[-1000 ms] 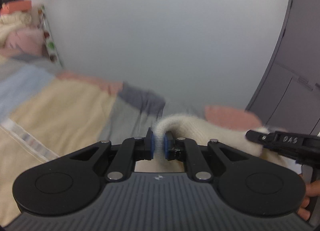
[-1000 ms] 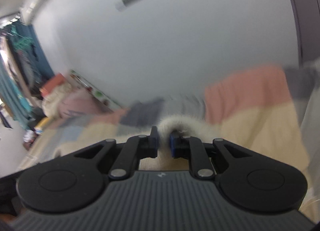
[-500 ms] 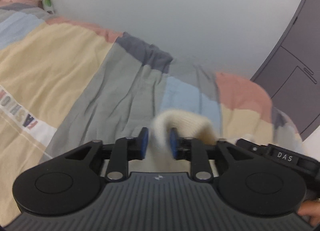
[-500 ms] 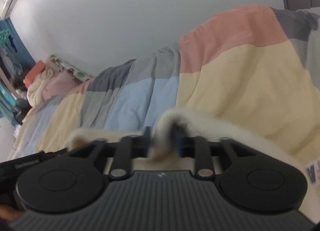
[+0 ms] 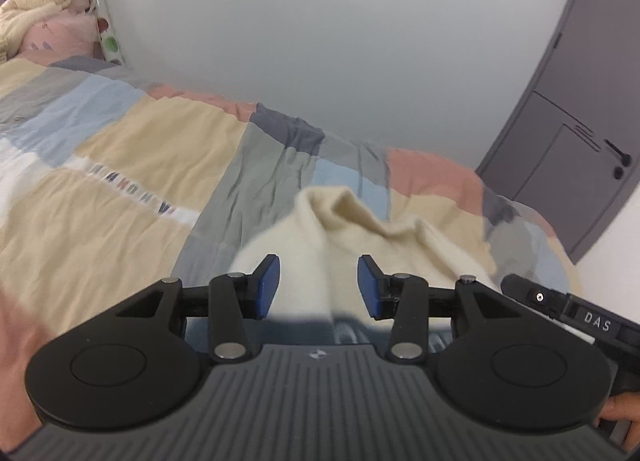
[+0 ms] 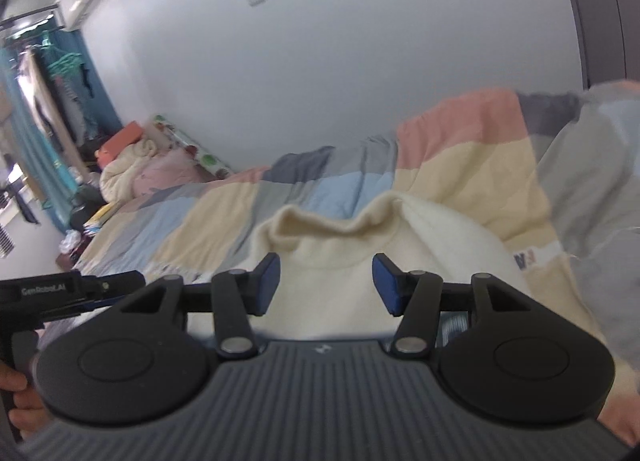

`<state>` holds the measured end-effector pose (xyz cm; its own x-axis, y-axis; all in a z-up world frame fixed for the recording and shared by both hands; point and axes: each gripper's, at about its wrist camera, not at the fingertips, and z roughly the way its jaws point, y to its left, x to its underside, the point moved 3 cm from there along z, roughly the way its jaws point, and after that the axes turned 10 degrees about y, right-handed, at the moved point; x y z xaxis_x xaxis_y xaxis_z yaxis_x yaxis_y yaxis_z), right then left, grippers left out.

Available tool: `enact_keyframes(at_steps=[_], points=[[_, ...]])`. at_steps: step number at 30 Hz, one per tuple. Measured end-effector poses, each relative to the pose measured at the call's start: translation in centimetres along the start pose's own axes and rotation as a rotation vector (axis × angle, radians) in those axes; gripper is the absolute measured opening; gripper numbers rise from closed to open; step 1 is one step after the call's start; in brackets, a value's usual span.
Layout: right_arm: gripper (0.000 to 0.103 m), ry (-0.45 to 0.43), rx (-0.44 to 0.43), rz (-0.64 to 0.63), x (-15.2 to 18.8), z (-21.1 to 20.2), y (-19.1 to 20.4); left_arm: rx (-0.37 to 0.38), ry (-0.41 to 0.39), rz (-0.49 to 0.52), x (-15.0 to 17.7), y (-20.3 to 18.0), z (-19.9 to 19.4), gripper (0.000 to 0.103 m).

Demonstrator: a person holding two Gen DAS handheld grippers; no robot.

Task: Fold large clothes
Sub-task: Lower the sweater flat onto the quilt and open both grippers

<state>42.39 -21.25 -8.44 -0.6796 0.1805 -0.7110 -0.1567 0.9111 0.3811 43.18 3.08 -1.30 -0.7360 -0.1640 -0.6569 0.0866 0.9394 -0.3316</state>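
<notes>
A cream knitted garment (image 5: 360, 229) is seen lying in a soft heap on the bed cover (image 5: 132, 165), which is made of patches in yellow, grey, blue and pink. The garment is placed near the front edge of the bed, just before both grippers.

The left gripper (image 5: 319, 285) is held over the near part of the garment. Its jaws are opening, and the blue pads (image 5: 267, 281) are set apart on both sides of a fold of the cream fabric. The fabric is seen between the pads, but it is not pressed by them.

The right gripper (image 6: 326, 284) is held in the same way above the garment (image 6: 340, 245). Its jaws are opening too, and the knit is seen between and behind the pads without being clamped.

In the left wrist view, the right gripper's black body (image 5: 576, 317) is seen at the right edge. A grey door (image 5: 580, 101) is seen behind the bed. In the right wrist view, a pile of bedding (image 6: 132, 169) is seen at the far end of the bed, against the white wall (image 6: 320, 61).
</notes>
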Motion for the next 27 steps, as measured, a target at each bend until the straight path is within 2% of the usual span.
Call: enact_keyframes(at_steps=[4,9,14,20,27], points=[[0.055,-0.040,-0.094,-0.003,3.3,-5.3,1.1,0.047,-0.041,0.023,3.7,-1.7,-5.8,0.049],[0.055,-0.024,-0.109,-0.043,7.6,-10.4,2.7,0.060,-0.072,-0.017,8.6,-2.4,-12.1,0.049],[0.055,-0.004,-0.065,-0.089,11.9,-13.2,4.3,0.041,-0.087,0.024,14.2,-3.8,-16.3,0.050],[0.055,0.052,-0.056,-0.080,15.8,-14.7,5.4,-0.015,-0.068,0.048,20.7,-4.9,-18.0,0.052],[0.055,0.062,-0.045,-0.092,17.2,-14.8,6.2,-0.096,0.006,0.013,26.2,-4.2,-16.2,0.052]])
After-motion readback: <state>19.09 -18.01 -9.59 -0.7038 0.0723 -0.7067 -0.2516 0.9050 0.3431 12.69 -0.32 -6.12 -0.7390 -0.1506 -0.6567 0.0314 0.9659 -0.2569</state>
